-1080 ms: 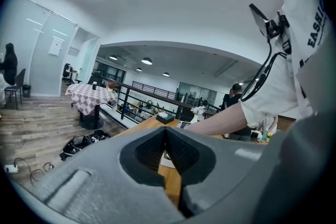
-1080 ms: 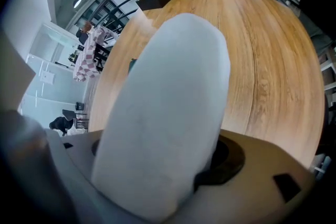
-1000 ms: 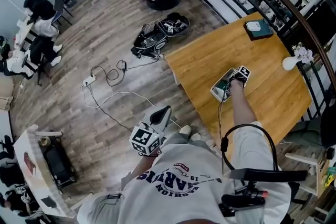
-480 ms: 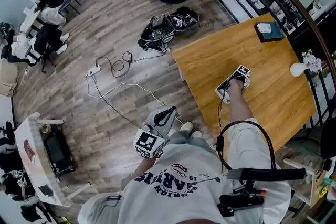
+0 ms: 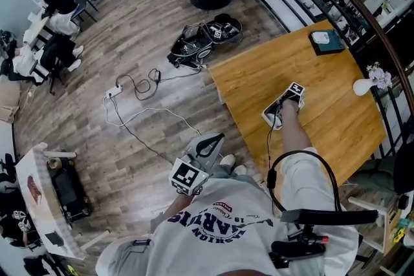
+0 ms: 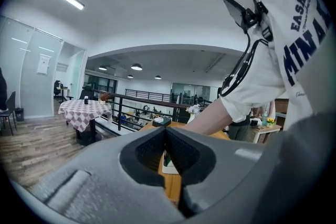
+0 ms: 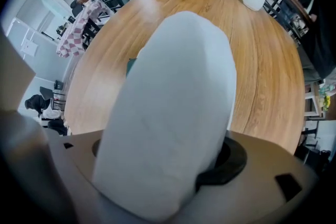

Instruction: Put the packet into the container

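1. Nearest the person, off the table and over the wooden floor, the left gripper (image 5: 213, 140) is held out roughly level. Its jaws are pressed together at the tips with nothing between them, and it takes no part in the work.
2. Just inside the table (image 5: 323, 94) edge closest to the person, the right gripper (image 5: 281, 108) points straight down. Its jaws pinch the white packet (image 7: 173, 107), which fills most of the right gripper view.
3. Directly under that gripper sits the white container (image 5: 269, 116). A teal sliver beside the packet in the right gripper view is probably its inside.
4. The packet looks to be over or partly in the container. Whether it already rests on the bottom cannot be told.
5. By my reading, the pick-up and carry are done. Left to do are setting the packet fully down, spreading the jaws and lifting clear.
6. Farther off, a white vase (image 5: 360, 84) stands at the right edge and a dark box (image 5: 325, 42) at the far corner, both well apart from the work.
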Motion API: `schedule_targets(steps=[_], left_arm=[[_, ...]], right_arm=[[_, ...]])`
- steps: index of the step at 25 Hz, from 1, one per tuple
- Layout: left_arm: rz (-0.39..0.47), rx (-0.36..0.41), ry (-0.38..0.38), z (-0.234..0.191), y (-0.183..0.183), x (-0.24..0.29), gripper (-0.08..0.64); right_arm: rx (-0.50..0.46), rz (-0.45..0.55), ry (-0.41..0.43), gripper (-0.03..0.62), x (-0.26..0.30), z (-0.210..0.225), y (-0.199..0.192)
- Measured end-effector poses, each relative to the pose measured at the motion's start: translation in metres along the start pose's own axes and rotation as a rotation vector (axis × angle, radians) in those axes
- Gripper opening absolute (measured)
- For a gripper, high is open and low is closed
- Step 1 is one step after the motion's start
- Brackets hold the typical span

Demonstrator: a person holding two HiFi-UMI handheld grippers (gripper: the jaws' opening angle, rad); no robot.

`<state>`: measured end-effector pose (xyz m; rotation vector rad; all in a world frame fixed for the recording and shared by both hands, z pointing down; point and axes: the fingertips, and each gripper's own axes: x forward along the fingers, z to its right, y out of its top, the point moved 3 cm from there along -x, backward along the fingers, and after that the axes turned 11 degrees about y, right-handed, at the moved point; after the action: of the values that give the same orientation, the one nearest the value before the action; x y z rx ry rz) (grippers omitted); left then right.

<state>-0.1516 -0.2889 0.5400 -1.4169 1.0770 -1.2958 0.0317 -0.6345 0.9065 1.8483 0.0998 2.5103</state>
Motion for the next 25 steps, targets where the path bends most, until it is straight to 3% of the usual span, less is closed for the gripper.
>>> schedule_targets(steps=[8, 13, 18, 25], left_arm=[[0.019, 0.005, -0.038, 0.003, -0.001, 0.007, 0.000], [0.041, 0.062, -0.110, 0.011, 0.008, 0.017, 0.000], [0.070, 0.086, -0.203, 0.026, 0.014, 0.037, 0.000], [0.089, 0.072, -0.305, 0.047, 0.040, 0.061, 0.000]], right_arm=[[-0.018, 0.000, 0.091, 0.418, -0.028, -0.014, -0.003], [-0.074, 0.047, 0.166, 0.430, -0.066, -0.036, 0.005], [-0.110, 0.158, 0.317, 0.430, -0.122, -0.053, 0.010], [-0.295, 0.330, 0.504, 0.430, -0.246, -0.084, -0.023]])
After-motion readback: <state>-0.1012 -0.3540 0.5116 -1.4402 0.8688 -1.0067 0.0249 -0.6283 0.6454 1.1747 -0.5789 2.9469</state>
